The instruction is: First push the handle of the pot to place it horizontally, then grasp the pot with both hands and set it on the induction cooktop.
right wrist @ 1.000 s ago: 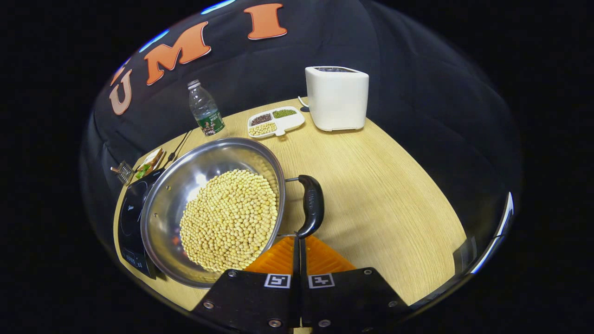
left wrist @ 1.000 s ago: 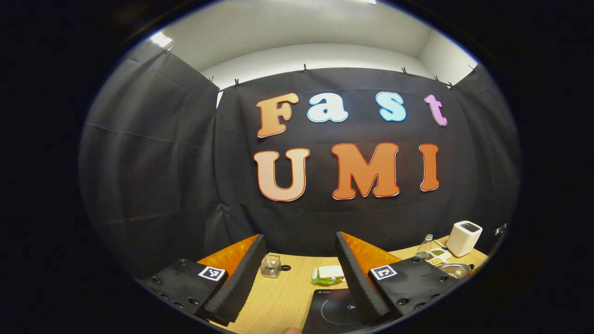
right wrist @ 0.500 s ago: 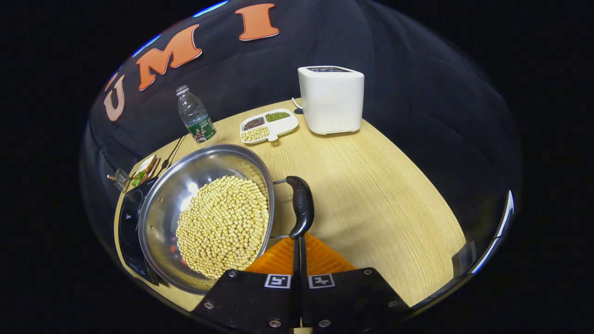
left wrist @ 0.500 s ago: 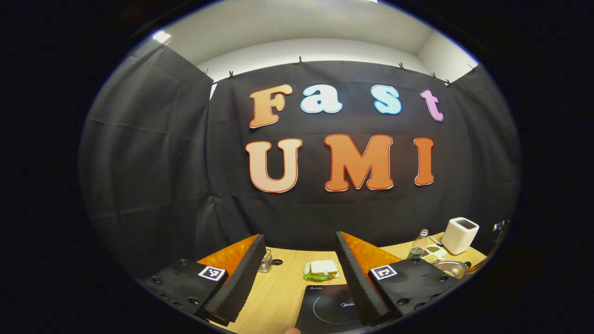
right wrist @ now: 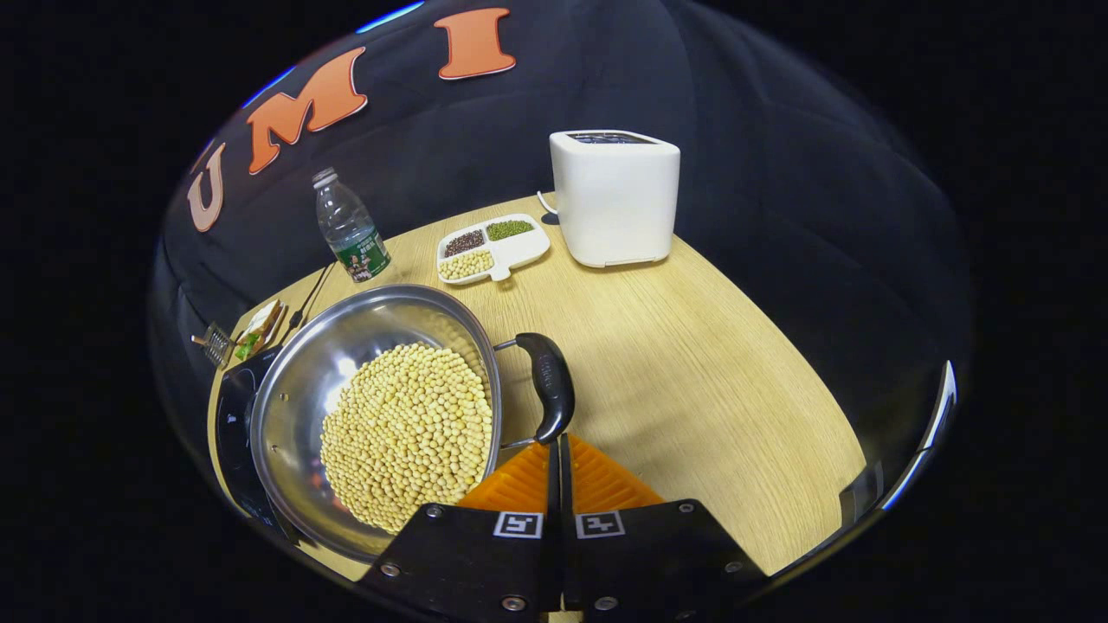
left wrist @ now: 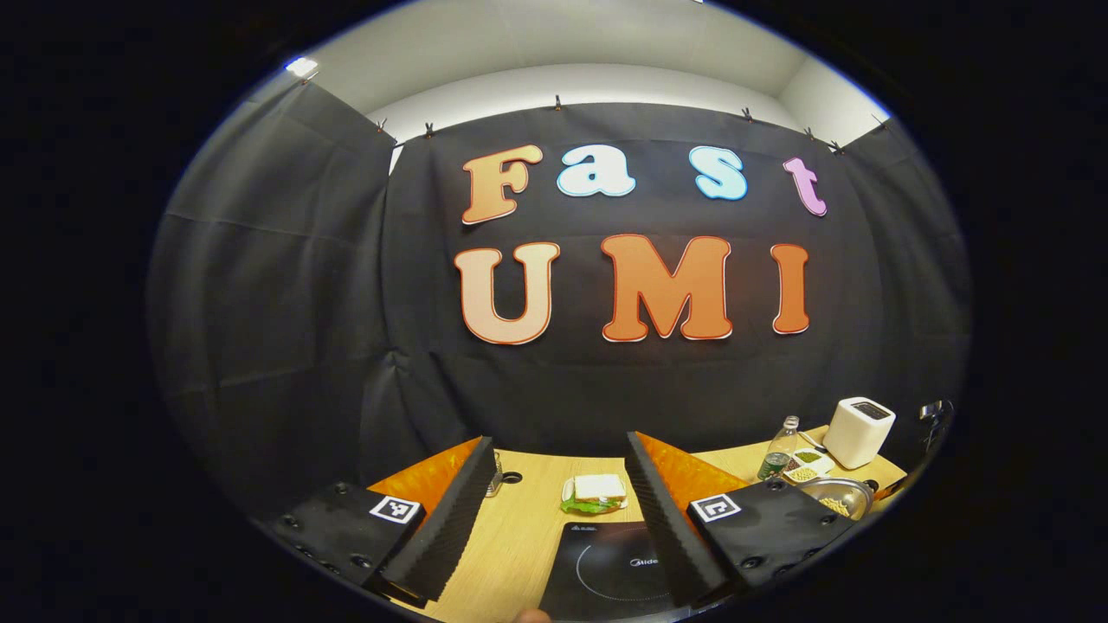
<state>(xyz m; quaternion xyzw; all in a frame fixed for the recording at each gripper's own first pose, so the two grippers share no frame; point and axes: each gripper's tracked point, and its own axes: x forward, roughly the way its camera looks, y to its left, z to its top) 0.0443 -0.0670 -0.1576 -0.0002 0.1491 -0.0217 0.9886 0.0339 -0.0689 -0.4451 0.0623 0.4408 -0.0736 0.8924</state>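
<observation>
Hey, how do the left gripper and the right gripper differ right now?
The left gripper has its fingers spread wide apart; the right gripper has its fingers closed together with nothing between them. The left gripper faces the booth wall, over the induction cooktop; the right gripper tilts down at the table, its tips at the pot handle. Both have orange fingers and black bases.

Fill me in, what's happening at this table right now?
A person is working the pot of soybeans. The right tongs, fingers together, sit at the near end of the pot's black handle, seemingly to push it. The left tongs hang open over the induction cooktop. The pot sits partly over the cooktop's edge.
</observation>
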